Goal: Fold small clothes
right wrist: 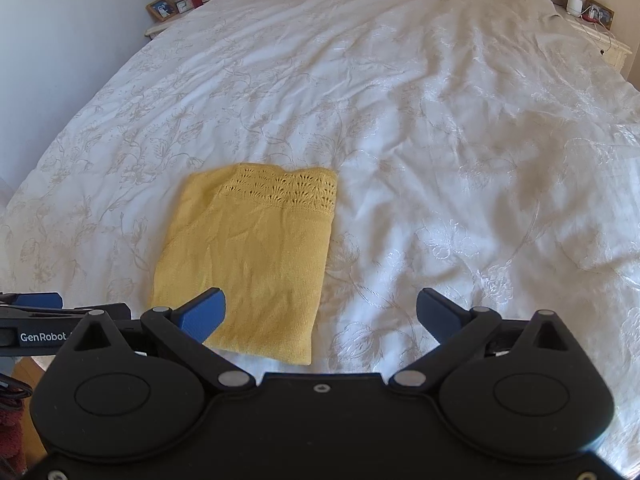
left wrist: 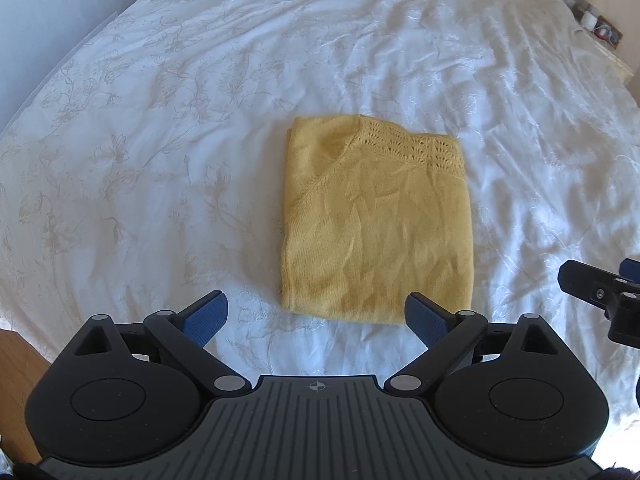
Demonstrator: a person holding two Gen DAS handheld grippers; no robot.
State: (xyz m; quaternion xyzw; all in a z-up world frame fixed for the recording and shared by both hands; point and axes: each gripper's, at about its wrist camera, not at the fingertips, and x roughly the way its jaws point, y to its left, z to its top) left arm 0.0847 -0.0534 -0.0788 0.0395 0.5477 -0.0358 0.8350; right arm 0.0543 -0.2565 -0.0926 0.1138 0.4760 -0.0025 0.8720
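A yellow knit garment (left wrist: 376, 220) lies folded into a neat rectangle on the white bedspread (left wrist: 160, 140), with a lacy openwork band along its far edge. It also shows in the right wrist view (right wrist: 248, 256). My left gripper (left wrist: 316, 316) is open and empty, hovering just short of the garment's near edge. My right gripper (right wrist: 320, 312) is open and empty, above the garment's near right corner. The right gripper's tip shows at the right edge of the left wrist view (left wrist: 600, 296).
The bedspread (right wrist: 440, 140) is wrinkled, with a faint floral print. A nightstand with a lamp and photo frames (right wrist: 176, 0) stands at the far left, another with small items (right wrist: 592, 12) at the far right. Wooden floor (left wrist: 16, 368) shows at the near left.
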